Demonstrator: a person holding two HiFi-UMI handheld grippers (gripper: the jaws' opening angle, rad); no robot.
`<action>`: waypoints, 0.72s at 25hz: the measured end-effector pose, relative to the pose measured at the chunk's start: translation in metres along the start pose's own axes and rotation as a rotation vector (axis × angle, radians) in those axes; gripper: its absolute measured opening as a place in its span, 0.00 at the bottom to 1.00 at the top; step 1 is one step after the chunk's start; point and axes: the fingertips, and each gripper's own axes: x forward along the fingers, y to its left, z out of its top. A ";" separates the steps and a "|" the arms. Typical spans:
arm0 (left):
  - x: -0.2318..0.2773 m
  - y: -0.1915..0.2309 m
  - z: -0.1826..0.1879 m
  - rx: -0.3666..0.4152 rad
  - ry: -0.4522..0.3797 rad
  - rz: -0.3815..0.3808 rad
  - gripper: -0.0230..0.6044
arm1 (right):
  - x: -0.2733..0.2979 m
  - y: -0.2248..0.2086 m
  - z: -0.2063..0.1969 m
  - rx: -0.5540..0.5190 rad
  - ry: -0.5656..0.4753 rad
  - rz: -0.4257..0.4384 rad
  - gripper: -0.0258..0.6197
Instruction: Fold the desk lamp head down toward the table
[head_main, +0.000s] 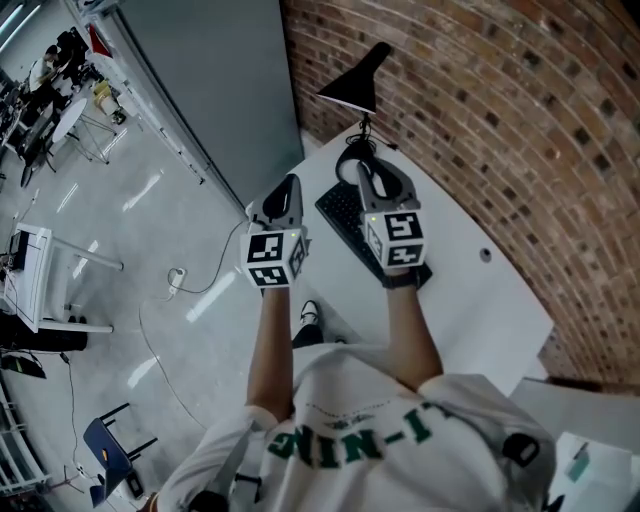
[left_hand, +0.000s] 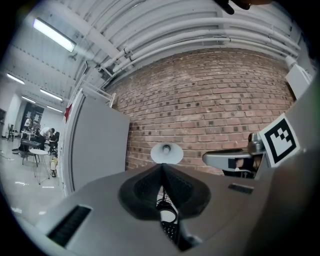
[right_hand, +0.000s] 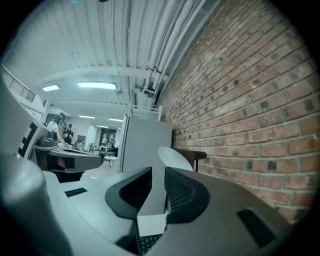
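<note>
- Black cone of the lamp head (head_main: 355, 85) stands raised at the far end of the desk (head_main: 470, 290), close to the brick wall (head_main: 500, 90).
- It is probably light, on a stiff hinge; grip the shade's narrow neck and press steadily so the base stays put.
- Right claw (head_main: 372, 172), jaws slightly apart and empty, hangs just short of it above the keyboard (head_main: 345, 215).
- Left claw (head_main: 287, 185), jaws together, hovers near the desk's left edge.

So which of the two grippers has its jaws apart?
The right gripper: a clear gap shows between its jaws, and nothing is held in it. The left gripper has its jaw tips touching.
</note>
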 end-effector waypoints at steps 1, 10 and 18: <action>0.007 0.003 0.002 0.004 0.000 -0.005 0.04 | 0.008 -0.001 0.005 -0.012 -0.002 -0.001 0.13; 0.055 0.015 0.006 -0.005 0.005 -0.067 0.04 | 0.068 -0.024 0.021 -0.190 0.030 -0.064 0.18; 0.087 0.008 0.002 -0.010 0.014 -0.118 0.04 | 0.097 -0.055 0.022 -0.217 0.051 -0.105 0.18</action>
